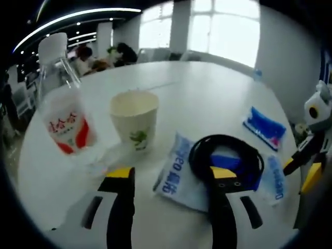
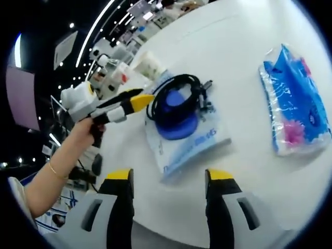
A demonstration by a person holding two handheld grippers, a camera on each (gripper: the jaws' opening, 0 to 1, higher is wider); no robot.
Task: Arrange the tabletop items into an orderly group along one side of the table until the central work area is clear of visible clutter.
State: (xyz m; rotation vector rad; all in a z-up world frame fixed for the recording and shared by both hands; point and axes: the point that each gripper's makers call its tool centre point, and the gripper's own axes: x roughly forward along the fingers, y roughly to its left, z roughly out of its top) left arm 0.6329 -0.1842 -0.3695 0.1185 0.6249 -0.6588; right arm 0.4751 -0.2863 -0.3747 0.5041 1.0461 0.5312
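Note:
A black cable coil (image 1: 225, 153) lies on a white packet with blue print (image 1: 174, 179), over a blue patch. My left gripper (image 1: 171, 174) is open, its right jaw in front of the coil and nothing between the jaws. A paper cup (image 1: 135, 119) and a clear bottle with a red label (image 1: 62, 122) stand upright at the left. A blue tissue pack (image 1: 264, 127) lies further right. In the right gripper view my right gripper (image 2: 169, 175) stands open near the table's edge, short of the packet (image 2: 189, 137) and coil (image 2: 176, 96). The left gripper (image 2: 137, 99) reaches the coil's left side.
The round white table (image 1: 207, 88) is bare toward its far side. The tissue pack (image 2: 295, 104) lies right of the packet, the cup (image 2: 150, 65) and bottle (image 2: 116, 72) beyond it. A hand (image 2: 85, 132) holds the left gripper. The right gripper (image 1: 301, 168) shows at the right edge. People sit in the background.

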